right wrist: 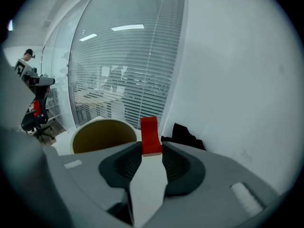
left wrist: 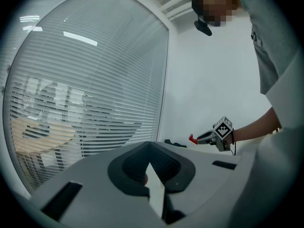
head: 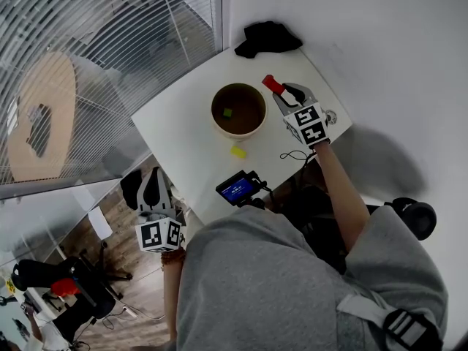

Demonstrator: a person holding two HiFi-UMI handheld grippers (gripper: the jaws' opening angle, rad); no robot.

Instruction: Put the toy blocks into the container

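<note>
On the white table the container holds a green block, with a yellow block beside it; my right gripper pinches a red block near its rim, so I think I carry it over and let go; my left gripper is squeezed together, empty.

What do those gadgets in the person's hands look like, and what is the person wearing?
The left tool and right tool have pale grey bodies with black ribbed pads inside the jaws. Each carries a white cube printed with black square markers. The person wears a grey short-sleeved top; a thin black cord loops at the right wrist.
</note>
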